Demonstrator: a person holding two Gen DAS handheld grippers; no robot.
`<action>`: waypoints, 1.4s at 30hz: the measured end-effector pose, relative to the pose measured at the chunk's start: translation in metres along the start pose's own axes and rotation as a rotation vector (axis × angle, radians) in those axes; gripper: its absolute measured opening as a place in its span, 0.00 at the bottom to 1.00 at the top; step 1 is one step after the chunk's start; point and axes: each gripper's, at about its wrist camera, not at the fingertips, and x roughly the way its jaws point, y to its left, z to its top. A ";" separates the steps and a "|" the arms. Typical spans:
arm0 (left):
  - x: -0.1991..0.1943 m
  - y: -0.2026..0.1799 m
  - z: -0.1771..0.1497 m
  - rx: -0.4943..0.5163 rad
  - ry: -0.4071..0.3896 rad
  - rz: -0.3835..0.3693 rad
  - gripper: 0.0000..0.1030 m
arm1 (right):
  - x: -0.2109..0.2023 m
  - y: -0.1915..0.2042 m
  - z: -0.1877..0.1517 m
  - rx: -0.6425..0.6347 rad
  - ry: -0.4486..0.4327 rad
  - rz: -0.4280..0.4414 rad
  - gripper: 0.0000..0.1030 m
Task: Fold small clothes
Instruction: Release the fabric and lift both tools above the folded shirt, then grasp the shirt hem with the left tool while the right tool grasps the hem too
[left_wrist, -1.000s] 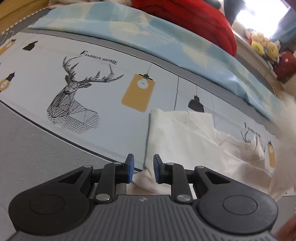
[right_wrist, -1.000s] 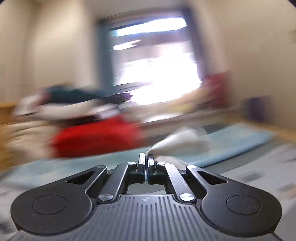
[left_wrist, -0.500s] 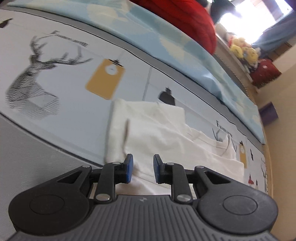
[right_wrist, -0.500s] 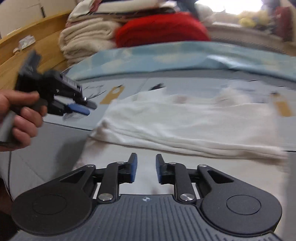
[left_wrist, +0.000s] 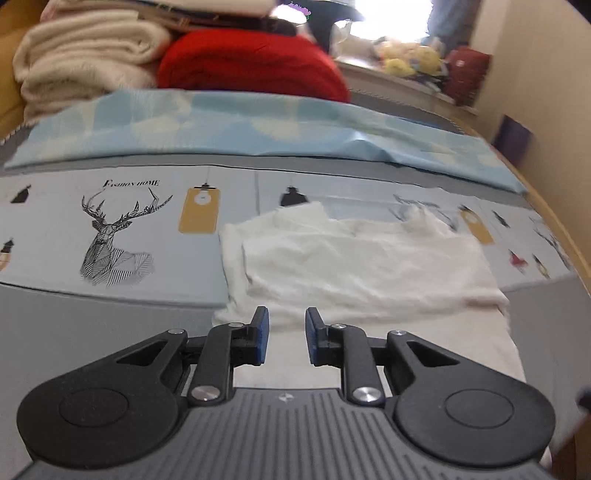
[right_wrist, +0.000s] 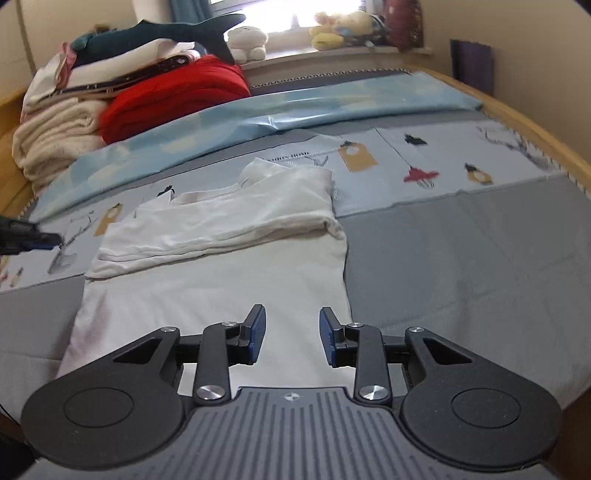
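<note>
A white garment lies on the bed, its far part folded over onto the near part; it also shows in the right wrist view. My left gripper is open and empty, just above the garment's near left edge. My right gripper is open and empty, over the garment's near right part. The left gripper's tip shows at the left edge of the right wrist view.
The bed has a grey and pale blue printed sheet with a deer drawing. A light blue cloth lies beyond. Folded cream blankets and a red blanket are stacked at the back. A wooden bed rim runs on the right.
My right gripper let go of the garment after laying its far part over, then opened and drew back. My left gripper swung to face the garment squarely and opened wider.
</note>
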 end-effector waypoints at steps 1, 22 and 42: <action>-0.013 -0.003 -0.011 0.018 -0.004 -0.004 0.29 | -0.005 -0.001 -0.005 -0.004 -0.009 -0.006 0.32; -0.059 0.025 -0.190 0.017 0.149 0.126 0.38 | -0.050 -0.001 -0.085 -0.088 0.010 -0.128 0.35; -0.029 0.037 -0.193 -0.111 0.279 0.098 0.44 | 0.006 -0.041 -0.096 0.112 0.174 -0.240 0.49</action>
